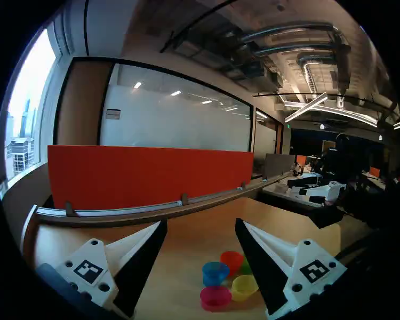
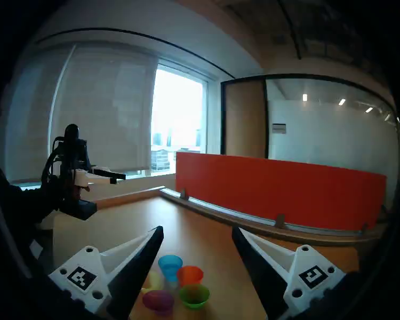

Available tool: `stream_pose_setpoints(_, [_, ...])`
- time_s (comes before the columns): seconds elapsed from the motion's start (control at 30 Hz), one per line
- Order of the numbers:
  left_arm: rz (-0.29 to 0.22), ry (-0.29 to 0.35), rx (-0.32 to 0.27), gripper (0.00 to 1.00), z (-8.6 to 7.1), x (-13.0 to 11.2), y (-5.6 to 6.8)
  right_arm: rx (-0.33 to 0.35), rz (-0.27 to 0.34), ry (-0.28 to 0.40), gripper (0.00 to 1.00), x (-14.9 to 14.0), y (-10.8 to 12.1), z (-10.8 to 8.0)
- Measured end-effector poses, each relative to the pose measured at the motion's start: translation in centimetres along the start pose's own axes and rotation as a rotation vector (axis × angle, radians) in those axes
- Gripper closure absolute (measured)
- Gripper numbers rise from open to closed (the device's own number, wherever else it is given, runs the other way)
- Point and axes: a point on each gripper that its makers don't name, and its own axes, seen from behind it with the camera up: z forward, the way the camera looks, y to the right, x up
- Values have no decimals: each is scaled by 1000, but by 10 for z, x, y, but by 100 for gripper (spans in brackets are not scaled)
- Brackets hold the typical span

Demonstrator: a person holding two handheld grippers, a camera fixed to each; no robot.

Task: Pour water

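While nothing is yet in either grip, the pour looks unstarted.

Left gripper view: the left gripper hangs over a wooden desk, its fingers spread wide with only air between them. Five small cups stand bunched together on the desk, well short of the far edge where the orange partition runs. They sit low between the fingers, closer to the right-hand one.
- The blue cup and orange cup are on the far side of the bunch.
- The magenta cup and yellow cup are on the near side.
- The green cup is half hidden behind the finger.
- No finger touches any cup.
- I cannot tell whether any cup holds water; the rims are too small and low in the picture.

Right gripper view: the right gripper is also spread wide and empty, aimed at the same bunch from another side.
- The blue cup is farthest, with the orange cup just beside it.
- The green cup and magenta cup are nearest.
- The yellow cup peeks out from behind the left-hand finger.
- The cups are all upright and clear of both fingers.
- The partition lines the desk's far edge, well apart from the cups.

Judgement: nothing is done so far. Still to come are choosing and gripping a source cup, lifting it, tipping it over a receiving cup and setting it back. The cups stand so close together that closing on one risks nudging its neighbours.
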Motion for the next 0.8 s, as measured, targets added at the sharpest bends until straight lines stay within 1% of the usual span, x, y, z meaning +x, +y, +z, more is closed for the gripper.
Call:
stream_pose_setpoints(0.1, [4, -16, -21, 6, 5, -3, 1, 14, -4, -7, 1, -1, -1, 2])
stream_pose_setpoints(0.2, [30, -31, -40, 6, 9, -7, 1, 28, -16, -23, 0, -4, -1, 4])
stream_pose_setpoints(0.37, [74, -85, -62, 6, 15, -21, 1, 54, -47, -70, 1, -16, -1, 5])
stream_pose_setpoints(0.57, [91, -143, -97, 6, 24, -35, 3, 68, -66, -119, 0, -28, 2, 8])
stream_pose_setpoints(0.67, [90, -165, -109, 6, 29, -41, 1, 70, -70, -138, 1, -34, 5, 9])
stream_pose_setpoints(0.8, [102, -195, -128, 6, 34, -48, 1, 81, -70, -171, 1, -43, 7, 8])
